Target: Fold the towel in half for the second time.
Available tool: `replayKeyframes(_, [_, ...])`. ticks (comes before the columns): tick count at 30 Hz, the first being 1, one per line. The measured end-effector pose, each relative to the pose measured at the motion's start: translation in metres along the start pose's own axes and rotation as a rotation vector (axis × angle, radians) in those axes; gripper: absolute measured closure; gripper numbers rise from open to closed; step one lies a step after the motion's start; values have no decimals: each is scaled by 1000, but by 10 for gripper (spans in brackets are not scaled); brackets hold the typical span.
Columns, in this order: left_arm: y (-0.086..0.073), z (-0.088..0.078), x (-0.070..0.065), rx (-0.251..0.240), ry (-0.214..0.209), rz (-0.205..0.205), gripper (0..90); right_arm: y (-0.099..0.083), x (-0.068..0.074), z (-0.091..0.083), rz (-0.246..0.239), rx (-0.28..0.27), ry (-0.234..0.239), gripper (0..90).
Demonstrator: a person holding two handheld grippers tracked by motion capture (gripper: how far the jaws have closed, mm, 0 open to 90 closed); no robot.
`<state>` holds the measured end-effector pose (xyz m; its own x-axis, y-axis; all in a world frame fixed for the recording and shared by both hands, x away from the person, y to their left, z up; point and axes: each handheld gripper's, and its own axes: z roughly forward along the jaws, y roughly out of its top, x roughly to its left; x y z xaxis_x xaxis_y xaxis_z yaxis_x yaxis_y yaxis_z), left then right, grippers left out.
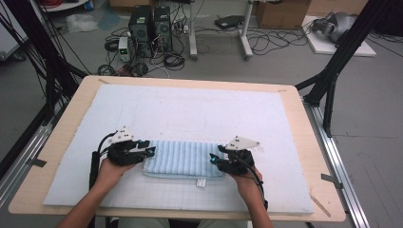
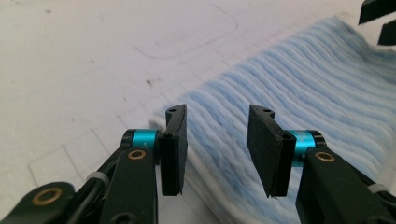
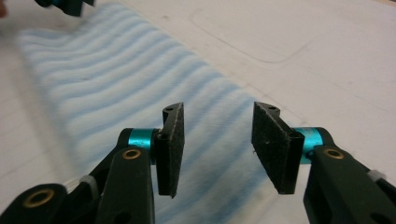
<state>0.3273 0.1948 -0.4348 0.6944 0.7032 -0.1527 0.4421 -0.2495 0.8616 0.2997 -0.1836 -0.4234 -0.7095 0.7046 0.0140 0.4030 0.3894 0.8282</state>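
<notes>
High view: white tag (image 1: 201, 182) on the towel's (image 1: 183, 159) near edge.

We hold the left hand-held gripper (image 1: 151, 151) & right hand-held gripper (image 1: 213, 159) low, tips pointing inward at each other, forearms in from below; both w/ jaws apart, nothing clamped.

Your forearms (image 1: 95, 199) are cut off by the high view's bottom edge. In the left gripper view, the blue striped towel (image 2: 303, 93) runs off the right edge, blurred. Its small white tag (image 1: 201, 182) is too small to read.
</notes>
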Motion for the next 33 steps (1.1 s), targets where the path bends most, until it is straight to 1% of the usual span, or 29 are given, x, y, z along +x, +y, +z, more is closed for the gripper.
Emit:
replayKeyframes(2, [2, 9, 6, 8, 8, -10, 584, 1, -7, 8, 4, 15, -14, 550])
replayKeyframes(5, [1, 21, 10, 43, 13, -19, 596, 1, -13, 21, 19, 56, -13, 533])
replayKeyframes(7, [-1, 25, 11, 67, 14, -8, 600, -1, -14, 26, 14, 93, -19, 528])
replayKeyframes(8, [-1, 25, 11, 66, 18, -5, 602, -3, -15, 29, 11, 106, -13, 525])
replayKeyframes(10, [-1, 25, 11, 74, 30, 1, 607, -3, -15, 29, 0, 106, -15, 521])
replayKeyframes(12, [-1, 25, 11, 74, 29, 5, 605, -3, -15, 27, -1, 108, -15, 496])
replayKeyframes(14, [-1, 24, 12, 73, 27, 3, 595, -4, -16, 22, -4, 92, -16, 462])
replayKeyframes(17, [0, 19, 15, 43, 18, -16, 548, -5, -18, 13, 6, 57, -24, 407])
replayKeyframes(18, [1, 16, 16, 14, 9, -20, 534, -6, -20, 9, 8, 41, -30, 391])
replayKeyframes(19, [2, 15, 16, -3, 2, -24, 518, -6, -22, 4, 7, 22, -41, 367])
replayKeyframes(22, [3, 8, 18, -47, -24, -26, 468, -7, -26, -7, 7, -5, -82, 311])
replayKeyframes(24, [4, 3, 21, -76, -32, -33, 422, -8, -30, -14, 20, -26, -96, 284])
replayKeyframes(26, [6, -5, 25, -116, -32, -40, 362, -10, -34, -21, 35, -44, -115, 264])
replayKeyframes(28, [7, -12, 29, -167, -20, -61, 304, -11, -37, -27, 43, -56, -131, 242])
replayKeyframes(30, [8, -17, 31, -187, -3, -67, 238, -11, -39, -31, 49, -68, -141, 213])
replayKeyframes(31, [7, -20, 33, -203, -7, -67, 195, -11, -39, -33, 48, -74, -148, 201])
replayKeyframes(32, [7, -22, 34, -211, -9, -64, 186, -11, -40, -35, 41, -79, -158, 175])
replayKeyframes(33, [7, -25, 35, -222, -8, -58, 186, -12, -40, -36, 44, -84, -161, 149])
